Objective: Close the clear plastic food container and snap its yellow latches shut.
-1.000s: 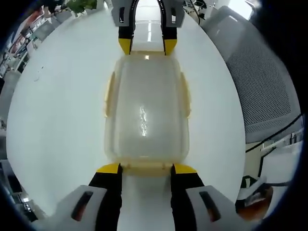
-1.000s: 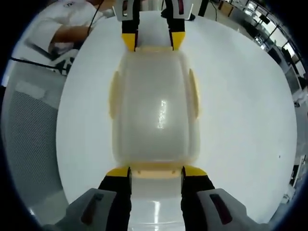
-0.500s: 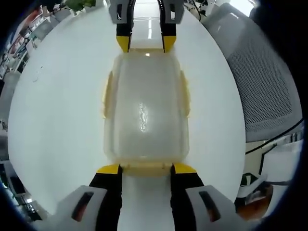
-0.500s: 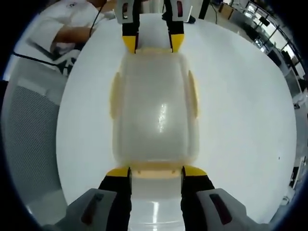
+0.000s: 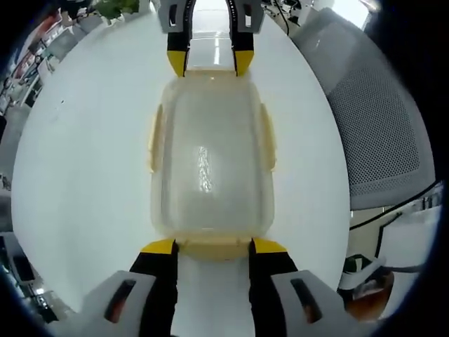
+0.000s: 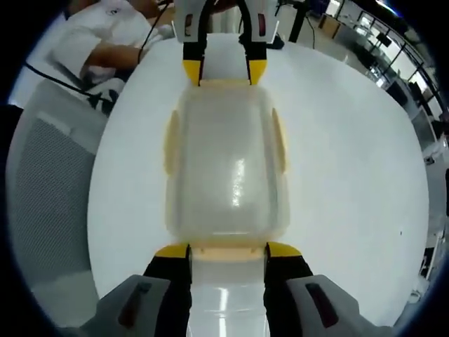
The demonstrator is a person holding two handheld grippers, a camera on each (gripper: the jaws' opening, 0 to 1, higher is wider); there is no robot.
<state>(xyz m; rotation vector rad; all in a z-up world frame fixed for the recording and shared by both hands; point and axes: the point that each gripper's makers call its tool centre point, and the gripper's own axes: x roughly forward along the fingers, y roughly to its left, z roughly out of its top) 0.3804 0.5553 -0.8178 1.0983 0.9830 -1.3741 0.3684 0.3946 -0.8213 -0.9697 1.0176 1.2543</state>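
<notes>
Clear plastic container [image 5: 210,158] with its lid on, lying on a white round table [image 5: 77,161] between two facing grippers.

The container's long axis runs from one gripper to the other. In the left gripper view, the left gripper [image 5: 213,246] stands with its yellow-tipped jaws apart at the near short end, astride the near yellow latch [image 5: 214,248]; the right gripper [image 5: 209,62] brackets the far end likewise. In the right gripper view, the right gripper [image 6: 227,249] straddles its own near latch [image 6: 227,248], its jaws spread and gripping nothing. Side latches [image 5: 152,139] lie flat against the long walls. Each gripper is nearest one end latch. Whether the jaws touch the end latches, and whether any latch is fully snapped, cannot be made out.
</notes>
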